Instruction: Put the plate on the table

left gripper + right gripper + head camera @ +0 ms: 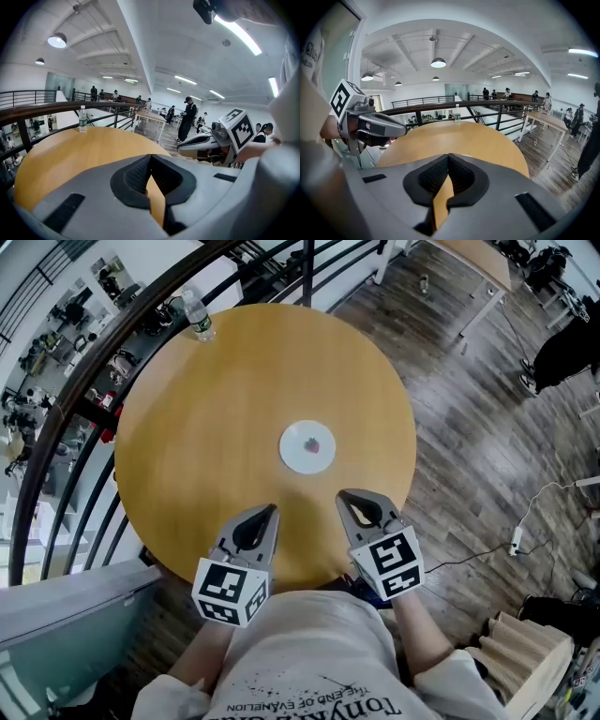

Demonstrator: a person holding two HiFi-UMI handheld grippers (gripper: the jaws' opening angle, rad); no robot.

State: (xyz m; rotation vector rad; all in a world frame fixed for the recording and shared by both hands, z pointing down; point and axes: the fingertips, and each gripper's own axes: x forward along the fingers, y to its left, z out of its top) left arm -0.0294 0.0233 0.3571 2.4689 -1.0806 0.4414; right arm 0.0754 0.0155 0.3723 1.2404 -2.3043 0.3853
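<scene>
A small white plate (307, 446) with a red mark lies flat in the middle of the round wooden table (187, 437). Both grippers hover over the table's near edge, short of the plate and apart from it. My left gripper (271, 510) points at the plate from the lower left; its jaws meet at the tips with nothing between them (150, 157). My right gripper (343, 495) sits just below and right of the plate, shut and empty as well (448, 157). In both gripper views the jaws hide the plate.
A clear water bottle (198, 317) stands at the table's far left edge, close to a dark curved railing (66, 418). Wooden floor (469, 427) lies to the right, with a cable and power strip (517, 540). People stand by other tables in the distance (189, 117).
</scene>
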